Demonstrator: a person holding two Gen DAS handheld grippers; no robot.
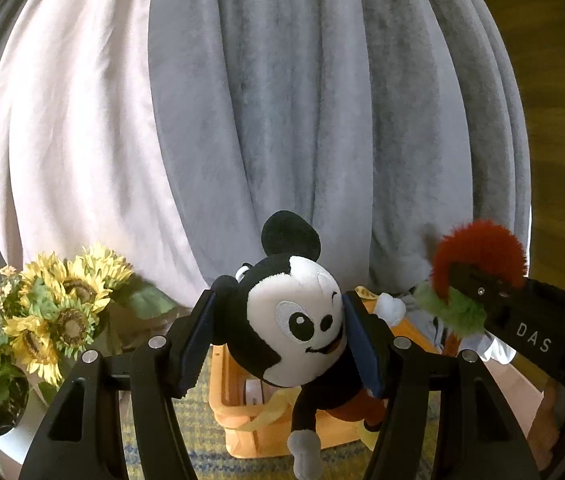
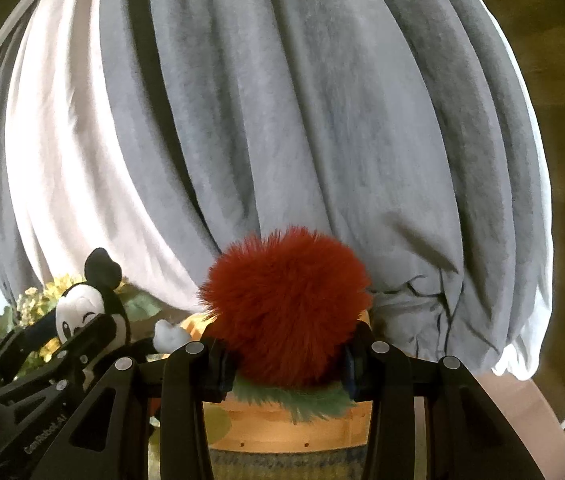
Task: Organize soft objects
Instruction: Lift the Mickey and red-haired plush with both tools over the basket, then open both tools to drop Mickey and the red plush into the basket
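Grey curtains [image 1: 302,112] hang in heavy folds across the back, with a paler white panel [image 1: 70,132] on the left and a strip of brown wall at the right edge. Low down sits an orange crate [image 1: 238,404] on a woven yellow and blue mat [image 1: 202,436], and a bunch of sunflowers [image 1: 58,312] stands in a white vase [image 1: 14,440] to the left.

The left gripper [image 1: 278,340] is clenched on a mouse plush [image 1: 298,328], its two dark fingers [image 1: 196,340] pressed against either side of the round white head. The jaws stand about as wide as the head, with the fabric squeezed slightly between them. The plush hangs in the air over the crate, black ears up, body and grey foot dangling below the fingers. One white-gloved hand sticks out to the right.

The right gripper [image 2: 286,368] grips a red pom [image 2: 286,308], a fluffy ball with a green fringe [image 2: 294,398] underneath. Its fingers [image 2: 218,368] close on the lower sides of the ball and the fur spills out over them. It is held up above the crate's near wall [image 2: 290,428], just right of the mouse plush. From the left wrist view the same red pom [image 1: 478,252] shows at the tip of the other tool, with green fluff below it, near the plush but not touching it.
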